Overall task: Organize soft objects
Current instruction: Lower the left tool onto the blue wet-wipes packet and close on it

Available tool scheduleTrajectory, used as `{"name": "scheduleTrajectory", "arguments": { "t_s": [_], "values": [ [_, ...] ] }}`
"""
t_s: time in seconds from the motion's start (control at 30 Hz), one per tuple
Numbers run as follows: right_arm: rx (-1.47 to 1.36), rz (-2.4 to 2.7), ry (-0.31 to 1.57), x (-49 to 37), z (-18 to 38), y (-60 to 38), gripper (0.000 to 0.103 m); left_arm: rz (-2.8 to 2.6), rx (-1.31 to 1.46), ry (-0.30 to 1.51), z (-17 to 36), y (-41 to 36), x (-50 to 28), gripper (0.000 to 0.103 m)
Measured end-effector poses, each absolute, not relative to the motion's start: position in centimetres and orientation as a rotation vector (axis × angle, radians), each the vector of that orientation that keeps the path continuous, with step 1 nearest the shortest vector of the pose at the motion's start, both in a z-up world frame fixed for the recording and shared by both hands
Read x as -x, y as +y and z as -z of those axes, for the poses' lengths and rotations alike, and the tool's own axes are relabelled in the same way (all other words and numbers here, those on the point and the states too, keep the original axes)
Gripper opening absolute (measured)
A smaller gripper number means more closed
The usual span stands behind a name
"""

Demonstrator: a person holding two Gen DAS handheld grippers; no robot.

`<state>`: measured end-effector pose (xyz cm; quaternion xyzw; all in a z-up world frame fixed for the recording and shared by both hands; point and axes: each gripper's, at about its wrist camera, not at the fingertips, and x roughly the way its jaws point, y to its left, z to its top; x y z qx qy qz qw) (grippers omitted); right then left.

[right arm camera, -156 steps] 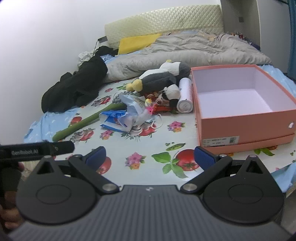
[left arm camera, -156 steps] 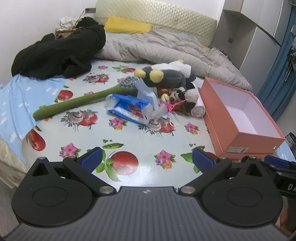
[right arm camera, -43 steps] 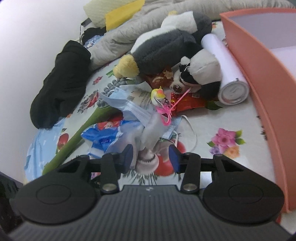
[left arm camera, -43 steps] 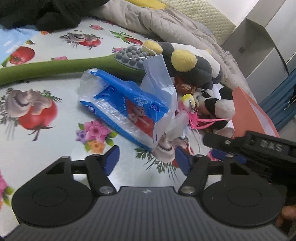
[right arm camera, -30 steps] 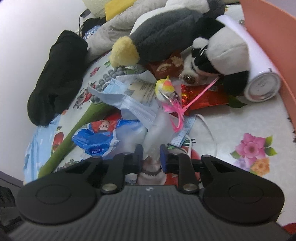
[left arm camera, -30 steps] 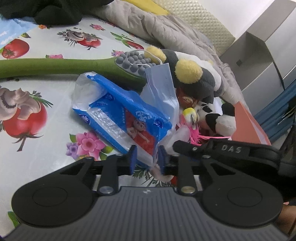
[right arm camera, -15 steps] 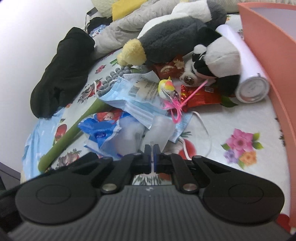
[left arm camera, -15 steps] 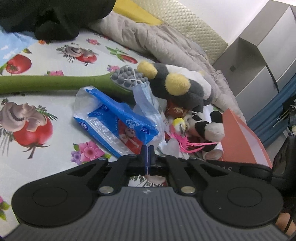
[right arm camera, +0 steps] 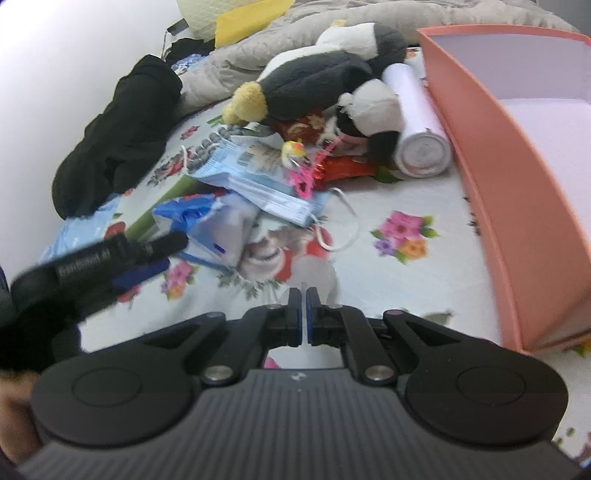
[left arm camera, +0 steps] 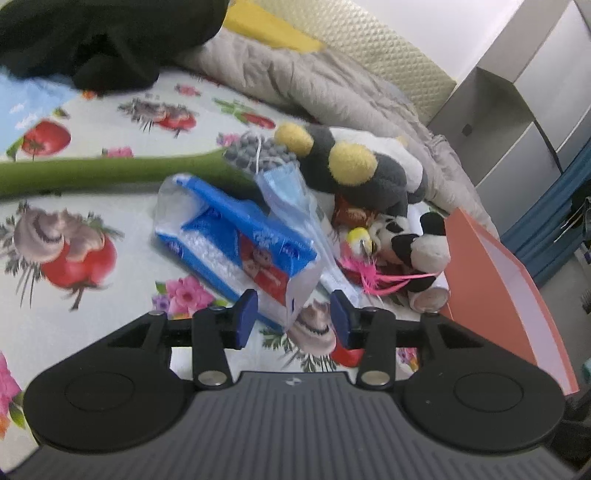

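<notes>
Fruit-print tablecloth (left arm camera: 110, 107), grey quilt (left arm camera: 325, 88) behind, yellow pillow (right arm camera: 251, 14), grey cabinet (left arm camera: 517, 96) at rt.

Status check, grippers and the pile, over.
Left gripper just opened, tissue pack corner between jaws, unpressed. Right gripper shut on clear plastic scrap. Plush penguin, panda beside orange box.

White wall (right arm camera: 55, 55), quilted headboard (left arm camera: 388, 48), grey wardrobe (left arm camera: 517, 110), blue curtain (left arm camera: 546, 221).

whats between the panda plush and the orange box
A white cylinder lies between the panda plush and the orange box, clearest in the right wrist view.
</notes>
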<state>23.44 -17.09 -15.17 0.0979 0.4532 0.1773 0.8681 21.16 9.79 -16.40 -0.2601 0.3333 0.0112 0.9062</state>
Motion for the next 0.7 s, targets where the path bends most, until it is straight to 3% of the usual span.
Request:
{"name": "scheduleTrajectory", "arguments": {
  "t_s": [0.23, 0.27, 0.3, 0.37, 0.57, 0.63, 0.7],
  "values": [
    [-0.191, -0.328, 0.97, -23.0, 15.8, -18.9, 0.012, -0.036, 0.473, 0.692, 17.0, 8.6, -23.1, 0.049],
    [-0.191, -0.324, 0.974, -23.1, 16.0, -19.0, 0.021, -0.044, 0.466, 0.694, 17.2, 8.5, -23.4, 0.049],
    [-0.192, -0.322, 0.977, -23.2, 16.2, -19.0, 0.039, -0.055, 0.463, 0.698, 17.5, 8.4, -23.8, 0.049],
    [-0.2, -0.341, 0.965, -23.3, 16.2, -19.0, 0.055, -0.074, 0.445, 0.692, 17.8, 8.3, -24.4, 0.049],
    [-0.079, -0.403, 0.933, -23.9, 16.7, -17.3, 0.055, -0.093, 0.393, 0.694, 18.6, 7.6, -26.2, 0.046],
    [-0.007, -0.414, 0.932, -24.0, 17.3, -16.6, 0.054, -0.085, 0.378, 0.692, 18.9, 7.4, -26.5, 0.03],
    [0.04, -0.425, 0.94, -24.2, 17.8, -16.1, 0.053, -0.088, 0.345, 0.694, 18.9, 7.1, -26.7, 0.021]
  ]
}}
